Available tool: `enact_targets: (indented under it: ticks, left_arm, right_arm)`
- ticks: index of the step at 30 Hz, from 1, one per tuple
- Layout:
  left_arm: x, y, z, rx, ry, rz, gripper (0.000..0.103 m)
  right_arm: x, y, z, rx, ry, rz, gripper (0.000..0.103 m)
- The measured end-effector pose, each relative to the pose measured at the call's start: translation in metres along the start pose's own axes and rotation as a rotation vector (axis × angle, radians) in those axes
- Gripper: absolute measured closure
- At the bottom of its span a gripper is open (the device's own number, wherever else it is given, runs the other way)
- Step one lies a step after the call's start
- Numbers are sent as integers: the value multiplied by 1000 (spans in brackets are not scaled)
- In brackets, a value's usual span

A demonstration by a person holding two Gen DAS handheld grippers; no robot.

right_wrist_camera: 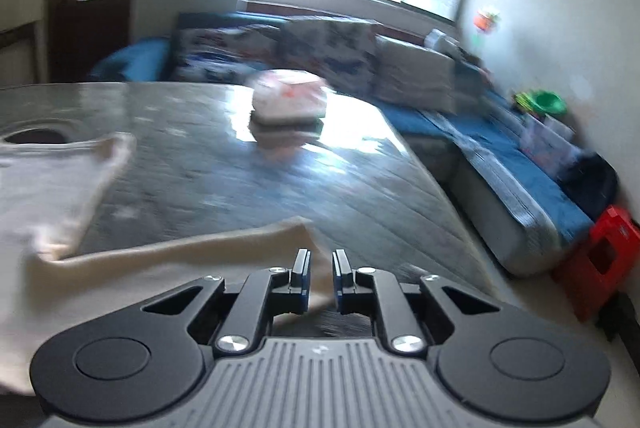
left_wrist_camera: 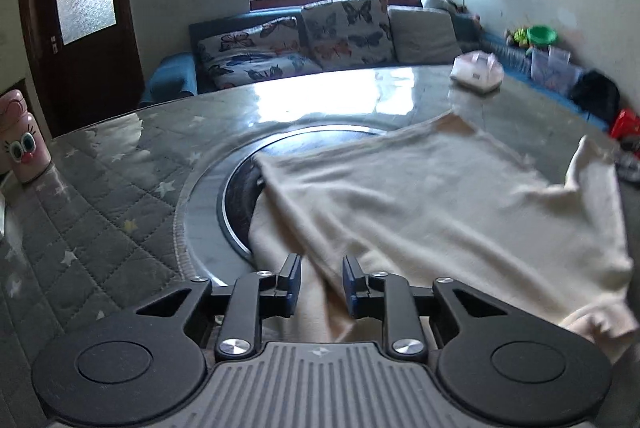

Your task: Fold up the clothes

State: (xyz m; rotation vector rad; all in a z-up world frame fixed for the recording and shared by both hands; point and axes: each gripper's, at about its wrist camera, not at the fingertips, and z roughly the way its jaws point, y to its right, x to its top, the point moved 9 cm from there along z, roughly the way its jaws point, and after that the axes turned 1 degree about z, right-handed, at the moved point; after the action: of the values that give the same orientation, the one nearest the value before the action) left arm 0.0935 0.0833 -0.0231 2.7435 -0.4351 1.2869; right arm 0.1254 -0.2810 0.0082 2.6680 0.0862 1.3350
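A cream garment (left_wrist_camera: 420,203) lies spread on the glass-topped table (left_wrist_camera: 120,187), partly over a round dark inset (left_wrist_camera: 240,199). My left gripper (left_wrist_camera: 322,282) is open, its jaws astride a raised fold at the garment's near edge. In the right wrist view the same garment (right_wrist_camera: 52,187) lies to the left, with a sleeve or corner (right_wrist_camera: 240,240) reaching towards my right gripper (right_wrist_camera: 321,278). That gripper's jaws stand a little apart over the cloth's edge and hold nothing that I can see. The right view is blurred.
A folded stack of clothes (left_wrist_camera: 478,69) sits at the table's far right, also in the right wrist view (right_wrist_camera: 288,103). A pink cartoon-faced cup (left_wrist_camera: 22,139) stands at the left edge. A sofa with butterfly cushions (left_wrist_camera: 304,35) lies beyond. A red stool (right_wrist_camera: 600,260) stands right of the table.
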Motion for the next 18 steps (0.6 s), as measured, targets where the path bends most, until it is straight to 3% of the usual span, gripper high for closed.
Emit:
enact_targets:
  ticks: [6, 7, 9, 11, 13, 18]
  left_arm:
    - [-7, -1, 8, -25, -22, 24, 81]
    - [-7, 0, 10, -25, -23, 28, 81]
    - [-8, 0, 12, -25, -19, 38, 81]
    - [-9, 1, 12, -15, -10, 55, 96]
    - [-9, -2, 8, 14, 17, 54, 98]
    - [-17, -35, -20, 123, 87, -112, 99]
  right_arm:
    - [2, -74, -1, 185, -18, -85, 81]
    - [1, -83, 1, 197, -24, -91, 76]
    - [-2, -97, 5, 214, -37, -100, 70]
    - [-7, -110, 11, 225, -60, -115, 70]
    - [-16, -114, 14, 219, -76, -120, 69]
    - [-18, -110, 11, 206, -91, -92, 64]
